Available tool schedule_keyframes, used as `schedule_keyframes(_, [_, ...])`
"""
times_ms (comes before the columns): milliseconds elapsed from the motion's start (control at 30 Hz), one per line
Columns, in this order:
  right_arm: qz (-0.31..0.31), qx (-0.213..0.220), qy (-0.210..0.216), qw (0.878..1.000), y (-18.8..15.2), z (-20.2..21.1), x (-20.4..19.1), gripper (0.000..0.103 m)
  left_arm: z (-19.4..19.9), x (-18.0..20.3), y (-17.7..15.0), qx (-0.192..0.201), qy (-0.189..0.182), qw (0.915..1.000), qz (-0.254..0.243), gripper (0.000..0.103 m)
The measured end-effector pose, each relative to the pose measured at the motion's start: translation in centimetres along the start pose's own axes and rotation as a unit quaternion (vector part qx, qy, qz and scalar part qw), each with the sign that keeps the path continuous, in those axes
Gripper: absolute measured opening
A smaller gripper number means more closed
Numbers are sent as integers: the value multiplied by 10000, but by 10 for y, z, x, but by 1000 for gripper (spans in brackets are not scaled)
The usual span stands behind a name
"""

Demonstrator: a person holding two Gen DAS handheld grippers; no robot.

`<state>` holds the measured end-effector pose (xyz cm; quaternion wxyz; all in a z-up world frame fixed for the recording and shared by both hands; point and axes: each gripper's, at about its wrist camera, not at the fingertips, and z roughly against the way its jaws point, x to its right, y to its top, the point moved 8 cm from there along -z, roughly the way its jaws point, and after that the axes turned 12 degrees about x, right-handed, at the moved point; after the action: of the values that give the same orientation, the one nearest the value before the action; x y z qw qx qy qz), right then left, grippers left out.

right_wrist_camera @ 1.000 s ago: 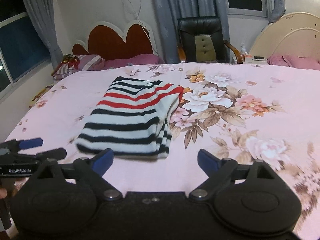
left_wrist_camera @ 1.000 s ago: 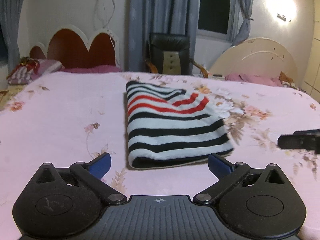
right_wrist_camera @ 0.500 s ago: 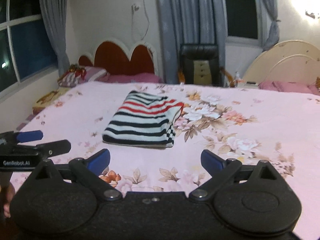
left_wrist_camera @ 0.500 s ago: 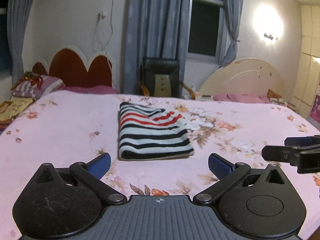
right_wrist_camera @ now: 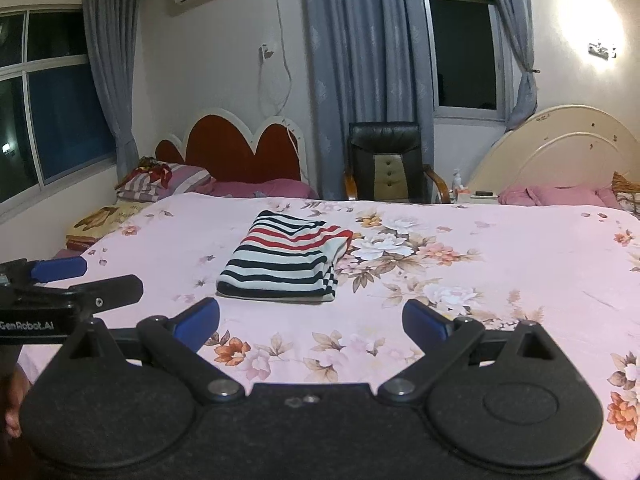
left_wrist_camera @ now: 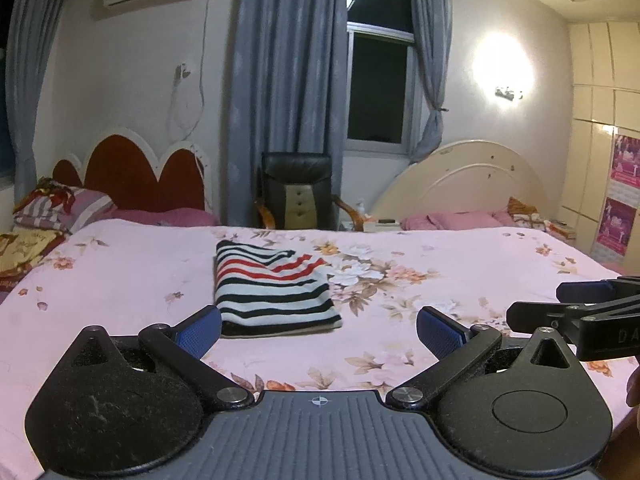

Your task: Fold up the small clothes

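Observation:
A small striped garment point(left_wrist_camera: 272, 288), black, white and red, lies folded into a neat rectangle on the pink floral bedsheet point(left_wrist_camera: 120, 280). It also shows in the right wrist view point(right_wrist_camera: 288, 260). My left gripper point(left_wrist_camera: 318, 326) is open and empty, held back from the garment's near edge. My right gripper point(right_wrist_camera: 310, 320) is open and empty, also back from the garment. The right gripper shows at the right edge of the left wrist view point(left_wrist_camera: 576, 312), and the left gripper shows at the left edge of the right wrist view point(right_wrist_camera: 72, 284).
A red scalloped headboard point(left_wrist_camera: 132, 176) and pillows point(left_wrist_camera: 60, 208) stand at the far left. A black chair point(left_wrist_camera: 296, 192) sits behind the bed by the curtains. A cream headboard point(left_wrist_camera: 460, 188) with pink bedding is at the far right.
Both grippers have pulled back and up from the folded garment, which now looks smaller and farther away. The garment has stayed in place. Both grippers stay open.

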<state>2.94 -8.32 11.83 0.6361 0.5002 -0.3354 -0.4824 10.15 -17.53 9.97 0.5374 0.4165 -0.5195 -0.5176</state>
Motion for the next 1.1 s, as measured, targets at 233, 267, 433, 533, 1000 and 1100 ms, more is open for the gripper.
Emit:
schedule_keyframes(233, [-12, 115, -64, 9999, 4, 9, 4, 97, 6, 12, 5, 62, -80, 9999, -62, 103])
schedule_keyframes(267, [-11, 124, -62, 9999, 5, 9, 5, 97, 6, 12, 5, 60, -89, 9999, -63, 103])
schedule_keyframes(433, [4, 132, -75, 9999, 4, 9, 4, 98, 7, 16, 5, 52, -103, 9999, -82, 103])
schedule_keyframes(533, [20, 129, -93, 9999, 3, 9, 4, 98, 6, 16, 5, 41, -97, 9999, -86, 103])
schedule_keyframes(1000, [22, 109, -39, 9999, 2, 6, 0, 98, 4, 11, 4, 23, -32, 9999, -123, 103])
schedule_keyframes(1100, [30, 119, -14, 9999, 2, 5, 0, 98, 3, 11, 5, 23, -21, 9999, -126, 103])
